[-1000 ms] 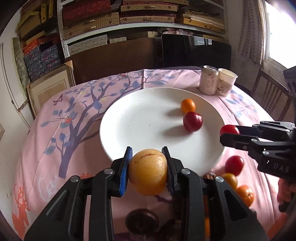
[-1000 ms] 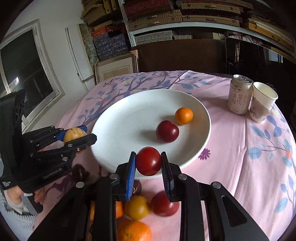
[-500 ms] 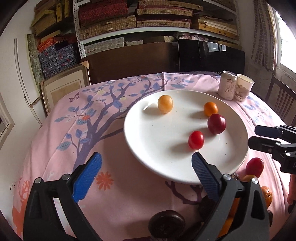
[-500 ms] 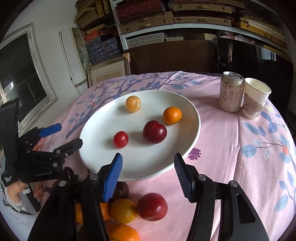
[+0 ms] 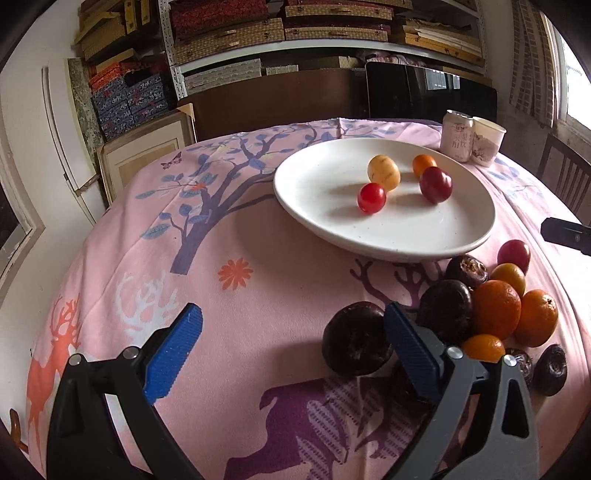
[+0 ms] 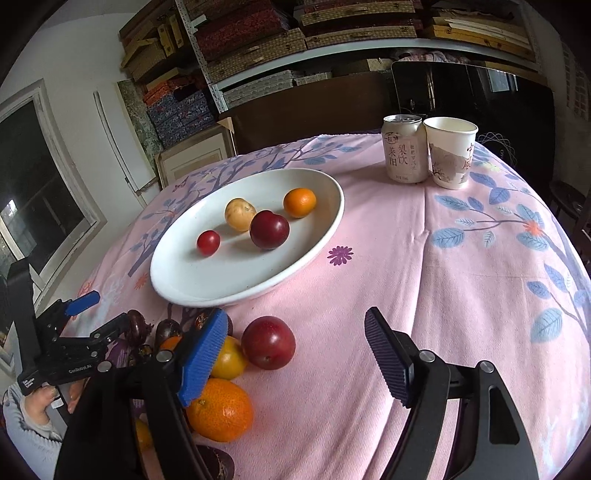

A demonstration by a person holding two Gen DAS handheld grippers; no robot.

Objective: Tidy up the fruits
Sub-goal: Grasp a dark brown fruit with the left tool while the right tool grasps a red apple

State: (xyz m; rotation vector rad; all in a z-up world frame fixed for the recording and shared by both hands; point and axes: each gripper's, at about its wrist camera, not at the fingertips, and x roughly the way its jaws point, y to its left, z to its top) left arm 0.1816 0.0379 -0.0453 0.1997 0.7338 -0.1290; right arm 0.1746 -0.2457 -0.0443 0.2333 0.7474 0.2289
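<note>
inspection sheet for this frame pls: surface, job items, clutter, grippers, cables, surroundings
Surface: round table under a pink printed cloth.
Job items: white plate holds four fruits: small red, yellow, dark red plum, small orange. Loose pile of oranges, a plum and dark fruits on the cloth beside the plate's near rim.
Clutter: drink can and paper cup, side by side at the far edge.
Grippers: left gripper and right gripper, jaws opening, nothing between them.
Cables: nothing seen.
Surroundings: shelves of boxes, windows, chair.
</note>
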